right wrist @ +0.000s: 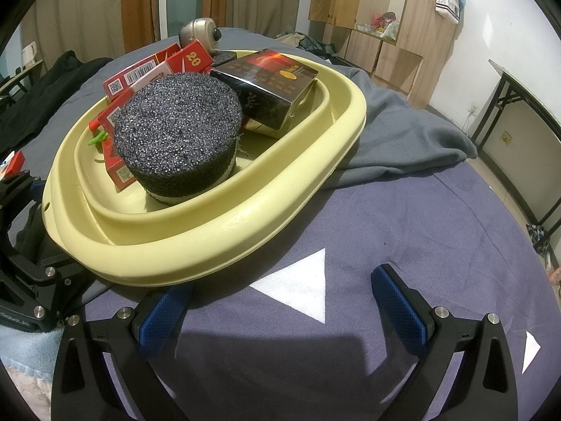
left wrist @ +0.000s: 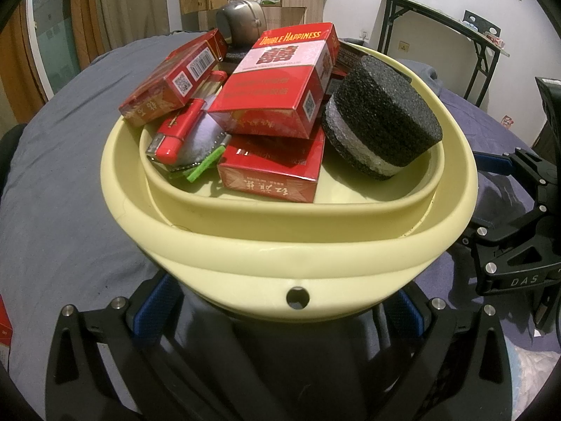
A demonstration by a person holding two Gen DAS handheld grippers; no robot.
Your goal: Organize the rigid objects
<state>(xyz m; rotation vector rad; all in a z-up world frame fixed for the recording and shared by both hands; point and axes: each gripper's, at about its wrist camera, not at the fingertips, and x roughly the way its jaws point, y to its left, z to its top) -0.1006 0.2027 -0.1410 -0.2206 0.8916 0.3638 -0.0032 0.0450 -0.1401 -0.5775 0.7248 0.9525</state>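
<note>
Most items — boxes (left wrist: 277, 80), foam puck (left wrist: 382, 119) — fill the basin (left wrist: 280, 245); both spread tools, left (left wrist: 280, 312) and right (right wrist: 280, 301), hold nothing; one box (right wrist: 15, 161) remains outside.

Both wrist views closely share the basin (left wrist: 287, 245).

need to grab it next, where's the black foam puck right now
The black foam puck sits inside the cream basin, on its right in the left wrist view, beside the stacked red boxes.

Both grippers' (left wrist: 277, 312) (right wrist: 284, 301) jaws spread wide
</note>
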